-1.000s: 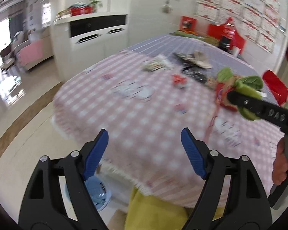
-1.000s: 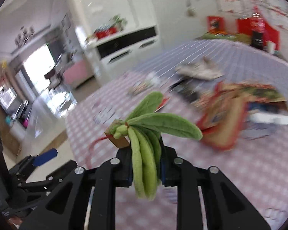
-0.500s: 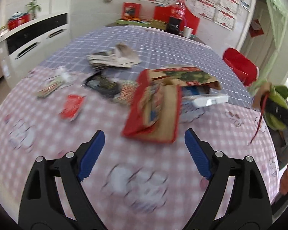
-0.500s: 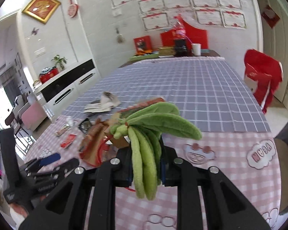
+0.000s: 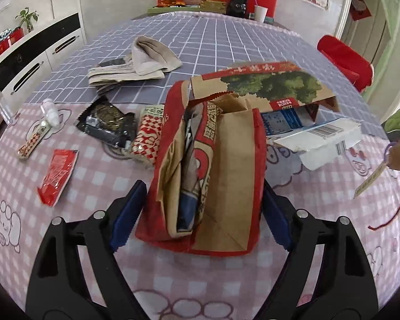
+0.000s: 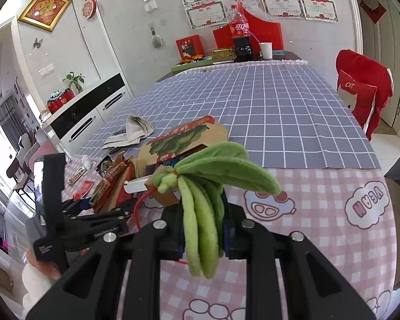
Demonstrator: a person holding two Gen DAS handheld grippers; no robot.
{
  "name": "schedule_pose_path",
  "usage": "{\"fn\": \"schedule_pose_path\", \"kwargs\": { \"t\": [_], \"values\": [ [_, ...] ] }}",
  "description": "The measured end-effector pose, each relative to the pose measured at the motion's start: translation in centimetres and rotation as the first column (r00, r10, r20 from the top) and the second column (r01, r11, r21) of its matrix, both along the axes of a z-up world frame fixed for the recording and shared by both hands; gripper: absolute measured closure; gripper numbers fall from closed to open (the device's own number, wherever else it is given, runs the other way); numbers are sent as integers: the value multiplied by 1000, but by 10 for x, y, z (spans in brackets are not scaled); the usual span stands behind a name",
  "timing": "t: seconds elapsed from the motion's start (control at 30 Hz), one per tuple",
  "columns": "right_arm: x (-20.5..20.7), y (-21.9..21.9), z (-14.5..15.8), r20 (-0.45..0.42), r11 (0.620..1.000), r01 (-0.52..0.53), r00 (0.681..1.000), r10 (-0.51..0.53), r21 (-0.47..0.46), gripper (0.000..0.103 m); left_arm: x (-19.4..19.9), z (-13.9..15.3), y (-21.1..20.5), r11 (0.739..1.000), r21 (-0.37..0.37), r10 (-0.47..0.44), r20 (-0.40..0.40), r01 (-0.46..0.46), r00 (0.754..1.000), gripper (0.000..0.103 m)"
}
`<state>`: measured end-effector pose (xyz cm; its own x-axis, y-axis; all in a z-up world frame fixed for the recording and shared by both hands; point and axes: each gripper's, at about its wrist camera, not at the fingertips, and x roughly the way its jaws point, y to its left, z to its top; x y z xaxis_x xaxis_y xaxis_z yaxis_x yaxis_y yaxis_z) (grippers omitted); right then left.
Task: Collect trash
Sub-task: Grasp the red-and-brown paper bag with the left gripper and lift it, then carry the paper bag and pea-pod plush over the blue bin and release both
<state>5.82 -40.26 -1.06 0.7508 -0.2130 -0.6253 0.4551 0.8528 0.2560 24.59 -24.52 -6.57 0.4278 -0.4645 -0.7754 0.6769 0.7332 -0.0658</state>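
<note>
Left gripper (image 5: 200, 200): jaws wide and closing, one blue pad on each side of the paper bag (image 5: 213, 176); contact not clear.
Right gripper (image 6: 202, 229): nearly shut, clamped on the green plush leaves (image 6: 213, 181).
Paper bag: lying on the pink checked tablecloth (image 5: 93, 181), near edge.
Wrappers: red packet (image 5: 57, 174) left, black packet (image 5: 106, 125) farther.

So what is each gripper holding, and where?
The right gripper pinches the green plush leaves at their lower ends. The left gripper, closing, straddles the paper bag, not yet gripping.
</note>
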Motion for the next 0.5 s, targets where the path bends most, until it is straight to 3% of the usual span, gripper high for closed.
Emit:
{"fn": "schedule_pose_path", "kwargs": {
  "t": [0.2, 0.5],
  "values": [
    [3, 13, 8, 15, 1000, -26, 1000, 26, -15, 82, -12, 16, 35, 997, -66, 34, 36, -32, 999, 22],
    [33, 78, 23, 36, 981, -191, 981, 193, -43, 82, -38, 51, 106, 983, -145, 133, 147, -111, 980, 22]
  ]
}}
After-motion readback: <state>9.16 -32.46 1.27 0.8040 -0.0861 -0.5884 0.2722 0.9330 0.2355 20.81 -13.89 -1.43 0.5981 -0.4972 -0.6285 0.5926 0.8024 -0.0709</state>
